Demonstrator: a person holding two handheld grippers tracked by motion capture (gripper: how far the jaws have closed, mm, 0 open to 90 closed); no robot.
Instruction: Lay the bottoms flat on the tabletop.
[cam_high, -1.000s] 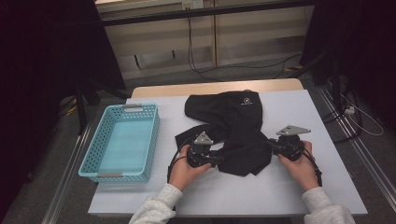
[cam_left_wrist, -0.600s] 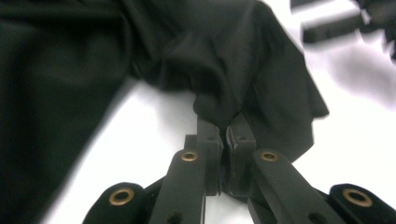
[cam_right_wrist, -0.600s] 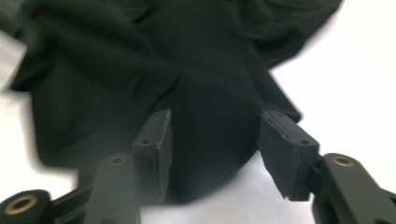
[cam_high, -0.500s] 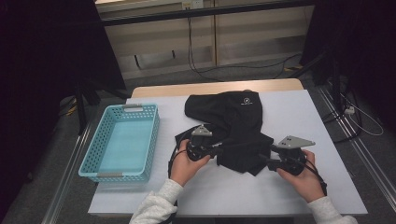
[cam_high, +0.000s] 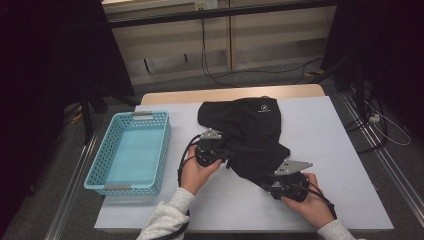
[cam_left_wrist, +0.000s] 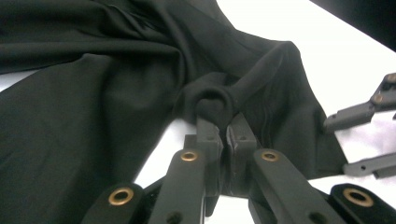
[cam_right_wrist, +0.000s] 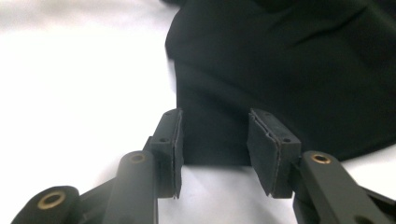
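While the black garment (cam_high: 245, 132) is lying spread across the white table (cam_high: 345, 170), just right of the blue basket (cam_high: 131, 152), the person is working at its near edge with both tools. The left gripper (cam_left_wrist: 218, 119) is pinching a bunched fold of the cloth on the side of the garment facing the basket, its jaws pressed together on that fold and lifting it slightly off the table. The right gripper (cam_right_wrist: 214, 140) is sitting at the corner of the garment farthest from the basket and nearest the person; its jaws have just been closing but are standing apart, with the hem's edge lying between them and the pads not yet pressing on it. Judging from this, the coming move turns on that corner: the cloth is lying straight ahead of the right jaws, its hem running across them, so a short push forward should be seating it. The garment's long axis is running away from the person, roughly parallel to the basket's long side, and the right hand (cam_high: 305, 200) is the nearer one to the free corner.
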